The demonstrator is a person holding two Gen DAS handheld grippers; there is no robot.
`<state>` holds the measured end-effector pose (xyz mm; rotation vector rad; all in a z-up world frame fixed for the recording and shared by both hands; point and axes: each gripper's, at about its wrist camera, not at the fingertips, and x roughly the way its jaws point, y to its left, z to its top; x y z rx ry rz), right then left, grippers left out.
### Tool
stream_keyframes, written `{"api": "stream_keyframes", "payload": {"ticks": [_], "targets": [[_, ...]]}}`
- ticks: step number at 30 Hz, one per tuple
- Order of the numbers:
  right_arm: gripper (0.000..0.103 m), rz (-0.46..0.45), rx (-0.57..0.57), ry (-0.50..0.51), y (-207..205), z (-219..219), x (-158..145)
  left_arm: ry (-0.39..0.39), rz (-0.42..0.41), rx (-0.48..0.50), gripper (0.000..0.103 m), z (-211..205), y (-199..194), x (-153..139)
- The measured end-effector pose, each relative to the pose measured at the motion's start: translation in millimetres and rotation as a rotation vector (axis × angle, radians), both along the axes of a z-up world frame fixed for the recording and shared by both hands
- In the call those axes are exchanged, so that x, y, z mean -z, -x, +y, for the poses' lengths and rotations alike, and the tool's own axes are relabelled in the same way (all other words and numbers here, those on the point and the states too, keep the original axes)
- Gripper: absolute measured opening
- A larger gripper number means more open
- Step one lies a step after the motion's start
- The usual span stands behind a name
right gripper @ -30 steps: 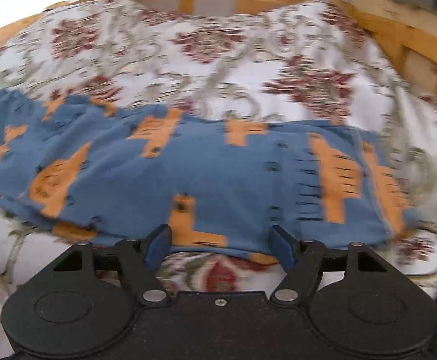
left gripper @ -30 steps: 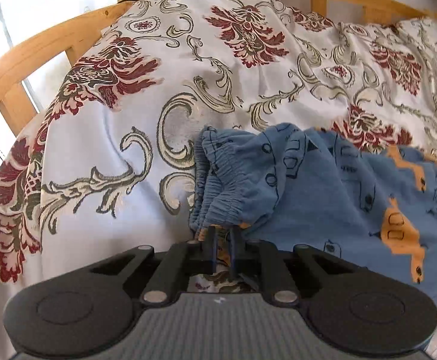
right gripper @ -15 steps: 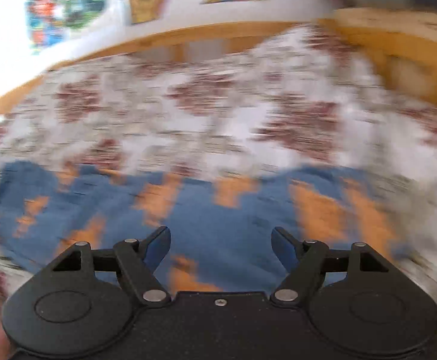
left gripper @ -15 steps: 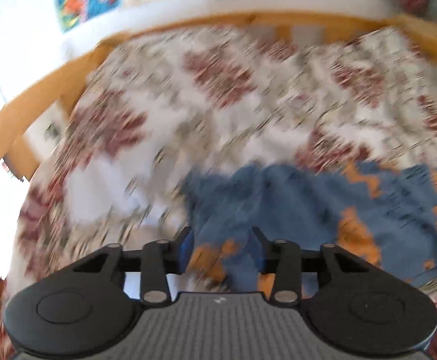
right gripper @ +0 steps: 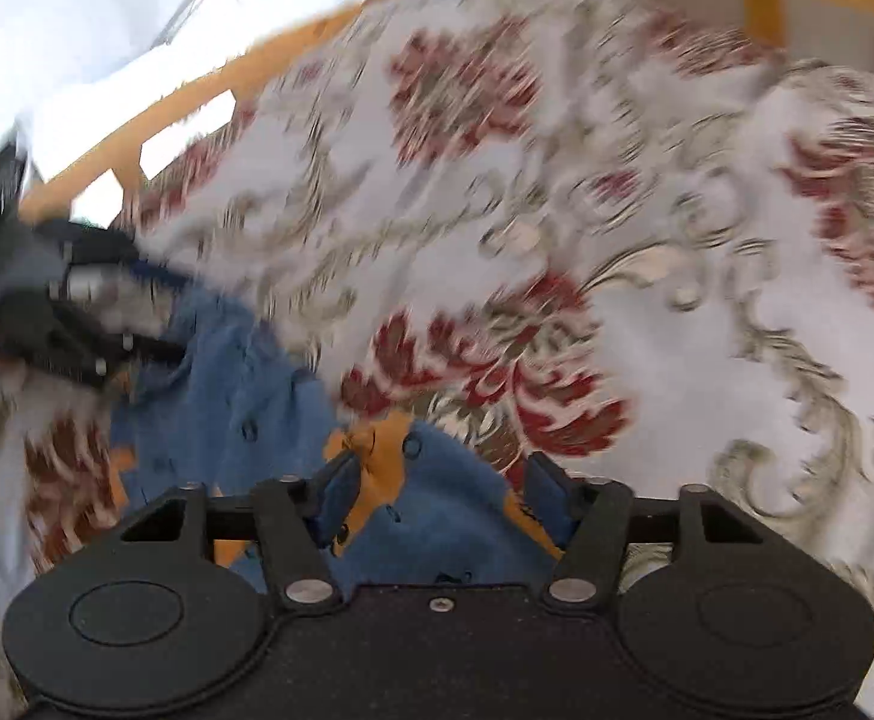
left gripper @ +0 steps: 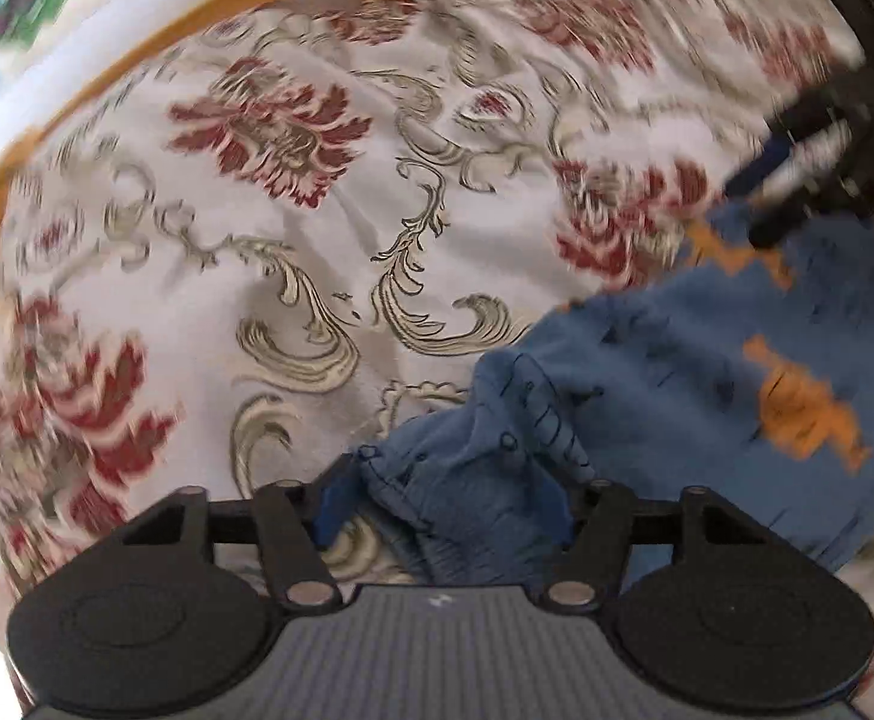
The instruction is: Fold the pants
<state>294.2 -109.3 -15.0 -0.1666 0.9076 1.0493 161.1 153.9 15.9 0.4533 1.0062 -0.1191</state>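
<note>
your left gripper (left gripper: 445, 495) spread wide, bunched waistband of blue pants (left gripper: 706, 396) sitting between fingers, not pinched. right gripper (right gripper: 439, 492) also apart over pants fabric. pants lie on floral bedspread (left gripper: 329, 228), wooden bed frame (right gripper: 197, 90) behind.

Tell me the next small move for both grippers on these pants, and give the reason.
Probably close both grippers on the fabric. The left gripper stands open with the bunched waistband of the blue pants between its fingers, and the right gripper stands open over another edge of the pants. Neither grips anything yet, so lifting the pants off the floral bedspread to fold needs a pinch first.
</note>
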Motion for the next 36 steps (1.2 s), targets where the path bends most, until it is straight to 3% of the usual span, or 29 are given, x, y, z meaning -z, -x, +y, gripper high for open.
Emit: {"api": "stream_keyframes", "payload": {"ticks": [1,3,5,10,12,14,15,17,20,24,26,29,31,34,35,36], "targets": [[0.043,-0.018,-0.019,0.024,1.5,5.2,3.4,-0.033,-0.006,0.007,0.037,-2.0,0.3,1.7],[0.008,-0.048,-0.03,0.054,4.6,10.3,6.7,-0.019,-0.003,-0.002,0.03,-1.3,-3.0,-0.7],[0.006,-0.077,-0.024,0.058,6.4,10.9,7.0,-0.009,0.011,-0.02,0.023,-0.2,-6.6,-2.7],[0.004,-0.2,0.065,0.014,16.9,-0.3,-2.2,-0.026,0.014,-0.1,0.02,8.5,-8.7,-12.9],[0.004,-0.286,0.096,0.019,26.3,-2.2,-3.2,-0.037,0.01,-0.08,0.023,8.1,-6.3,-16.9],[0.004,-0.373,0.096,0.034,42.0,-0.9,-2.0,-0.034,-0.041,-0.049,0.036,5.0,0.8,-27.8],[0.004,-0.432,0.081,0.037,55.9,-0.9,-1.9,-0.016,-0.066,-0.039,0.039,3.7,3.6,-34.5],[0.004,-0.509,0.045,0.037,79.1,0.3,-1.1,0.057,-0.123,-0.002,0.057,0.2,8.4,-49.9],[0.004,-0.557,-0.004,0.043,106.0,2.1,2.7,0.172,-0.145,0.06,0.06,-12.7,-2.7,-59.6],[0.004,-0.592,-0.048,0.07,126.5,4.0,7.9,0.268,-0.052,0.15,0.053,-47.6,-41.3,-44.2],[0.004,-0.588,-0.057,0.076,131.6,5.0,10.0,0.36,0.038,0.152,0.045,-58.4,-66.0,-32.0],[0.004,-0.586,-0.06,0.084,135.6,6.5,12.2,0.49,0.212,0.131,0.044,-65.4,-91.6,-9.3],[0.004,-0.592,-0.061,0.086,138.5,6.3,12.8,0.524,0.285,0.131,0.043,-71.3,-102.5,1.8],[0.004,-0.59,-0.055,0.081,137.9,5.5,12.3,0.527,0.33,0.124,0.043,-78.1,-112.9,12.1],[0.004,-0.592,-0.056,0.081,137.9,5.0,12.5,0.534,0.353,0.105,0.037,-80.2,-116.9,16.6],[0.004,-0.592,-0.057,0.081,137.9,4.3,12.9,0.544,0.376,0.082,0.024,-81.2,-121.2,20.1]]}}
